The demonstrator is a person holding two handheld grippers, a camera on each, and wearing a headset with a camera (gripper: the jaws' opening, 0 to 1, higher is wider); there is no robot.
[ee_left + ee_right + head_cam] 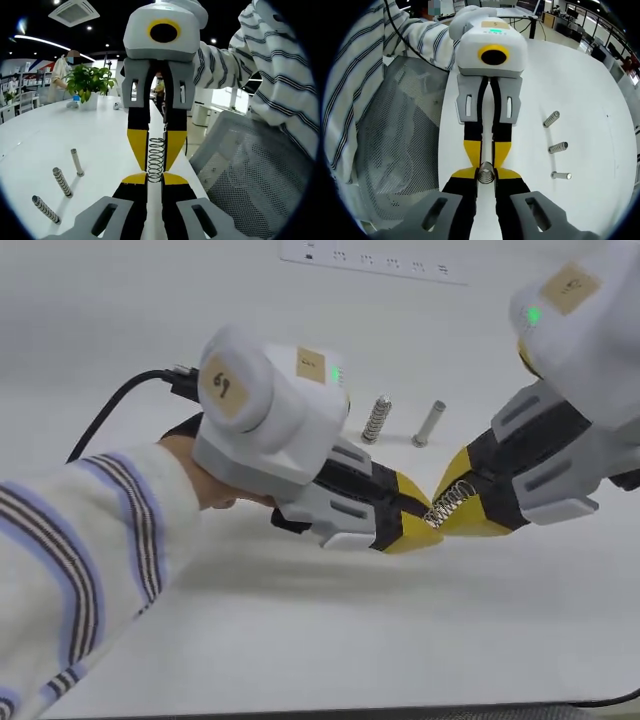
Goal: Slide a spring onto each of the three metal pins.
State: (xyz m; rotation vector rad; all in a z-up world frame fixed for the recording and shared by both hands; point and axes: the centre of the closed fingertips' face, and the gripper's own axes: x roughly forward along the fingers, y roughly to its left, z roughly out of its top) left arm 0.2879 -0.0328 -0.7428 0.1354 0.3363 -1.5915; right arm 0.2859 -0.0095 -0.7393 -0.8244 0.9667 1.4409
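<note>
I find the spring (447, 502) held off the desk (300, 620), nearer the person than the bare pin (429, 424). It lies lengthwise in the closed jaws of the right gripper (487, 173). The left gripper (155, 178) meets it tip to tip, jaws narrowed about the spring's end; whether they pinch it I cannot tell. I judge this a re-grip, to leave one end free for threading. Beside the bare pin, two fitted pins (558, 147) already carry springs.
</note>
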